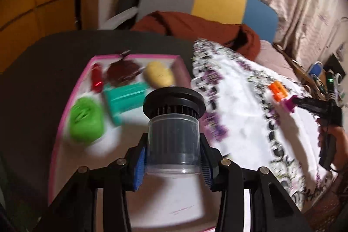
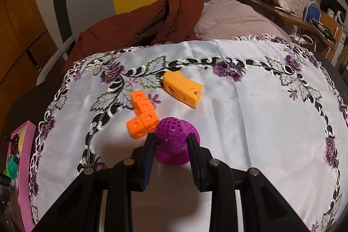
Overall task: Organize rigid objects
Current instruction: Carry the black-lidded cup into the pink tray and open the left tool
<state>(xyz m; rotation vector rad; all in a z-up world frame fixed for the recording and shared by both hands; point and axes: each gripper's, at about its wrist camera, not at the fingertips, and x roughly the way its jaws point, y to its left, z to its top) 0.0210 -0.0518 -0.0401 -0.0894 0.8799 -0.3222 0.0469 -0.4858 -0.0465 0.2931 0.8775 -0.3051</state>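
The left gripper clamps a clear cylinder with a black ribbed cap at centre frame, blue pads pressed to its smooth sides, above the pink-rimmed tray. At the tray's upper left lie a green piece, a teal block, a red piece, a brown disc and a yellow lump. The slick plastic could slide from the pads, or the top-heavy cap could tip it onto the crowded toys at release. In the other view, the right gripper pinches a purple perforated toy at lower centre on the embroidered cloth. The orange cube cluster sits just beside that toy, at its upper left, and may be dragged along on lifting; an orange wedge lies farther up
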